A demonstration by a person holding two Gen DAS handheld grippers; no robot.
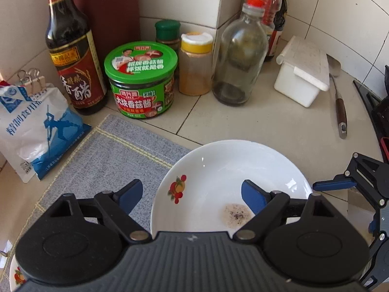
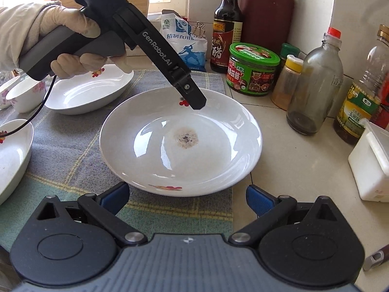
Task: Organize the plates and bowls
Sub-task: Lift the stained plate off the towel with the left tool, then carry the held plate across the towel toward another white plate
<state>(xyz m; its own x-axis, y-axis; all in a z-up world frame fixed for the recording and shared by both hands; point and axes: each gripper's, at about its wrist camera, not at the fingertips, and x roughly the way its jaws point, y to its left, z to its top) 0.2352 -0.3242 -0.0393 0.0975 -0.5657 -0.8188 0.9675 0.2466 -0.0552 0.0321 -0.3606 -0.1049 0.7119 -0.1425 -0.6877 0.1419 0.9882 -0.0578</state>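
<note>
A white plate (image 1: 218,170) with fruit prints and a brown stain at its centre lies half on the grey placemat (image 1: 109,150), half on the counter; it also shows in the right wrist view (image 2: 214,146). My left gripper (image 1: 192,194) is open, its fingers straddling the plate's left rim from above; the right wrist view shows it (image 2: 194,97) over the plate's far rim. My right gripper (image 2: 188,197) is open and empty just before the plate's near rim. An oval white dish (image 2: 90,92), another plate (image 2: 12,155) and small bowls (image 2: 22,95) lie at left.
Along the wall stand a vinegar bottle (image 1: 70,48), a green-lidded jar (image 1: 141,80), a yellow-capped spice jar (image 1: 195,65), a clear glass bottle (image 1: 239,56), a salt bag (image 1: 36,126), a white box (image 1: 304,73) and a spatula (image 1: 340,112). An oil bottle (image 2: 364,92) stands at right.
</note>
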